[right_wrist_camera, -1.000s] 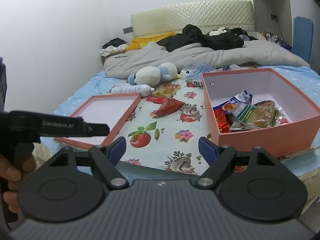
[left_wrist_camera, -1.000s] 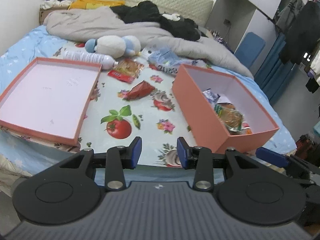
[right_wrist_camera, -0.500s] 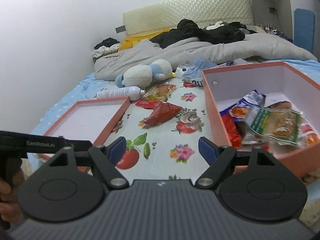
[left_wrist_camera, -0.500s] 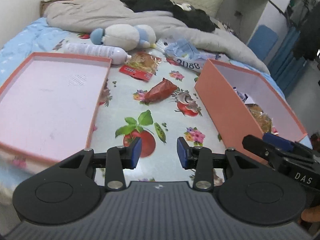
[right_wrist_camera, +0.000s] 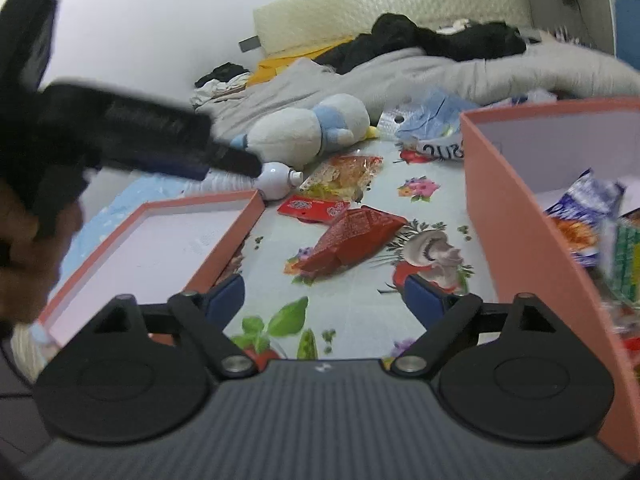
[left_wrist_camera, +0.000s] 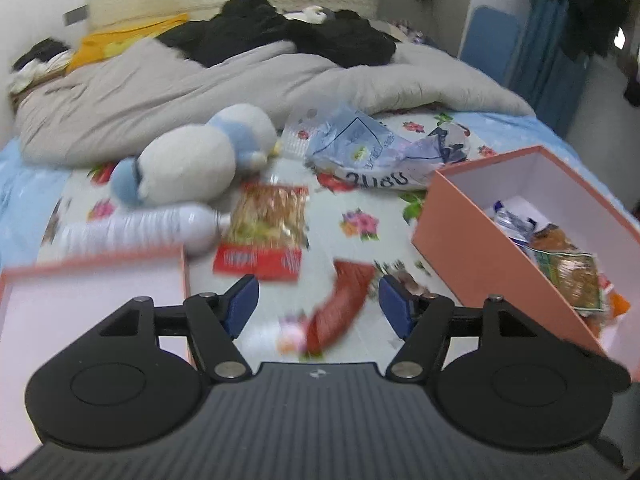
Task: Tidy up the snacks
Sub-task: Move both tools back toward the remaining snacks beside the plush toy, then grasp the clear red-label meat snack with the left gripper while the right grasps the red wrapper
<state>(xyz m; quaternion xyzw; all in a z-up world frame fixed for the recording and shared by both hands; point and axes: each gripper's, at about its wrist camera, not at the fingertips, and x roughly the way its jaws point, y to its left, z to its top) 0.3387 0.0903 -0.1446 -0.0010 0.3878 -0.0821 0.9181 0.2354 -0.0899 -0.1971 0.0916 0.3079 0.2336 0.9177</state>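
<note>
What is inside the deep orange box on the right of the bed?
The orange box holds several snack packets, among them a blue-and-white packet and a green-labelled one. Its near wall hides whatever lies lower.

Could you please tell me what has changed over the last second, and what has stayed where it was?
The left gripper has advanced over the bed and opened wider; it now hangs just short of the red snack packet, empty. The right gripper has also moved forward, open and empty as before. The packet, the orange box and the lid have not moved.
</note>
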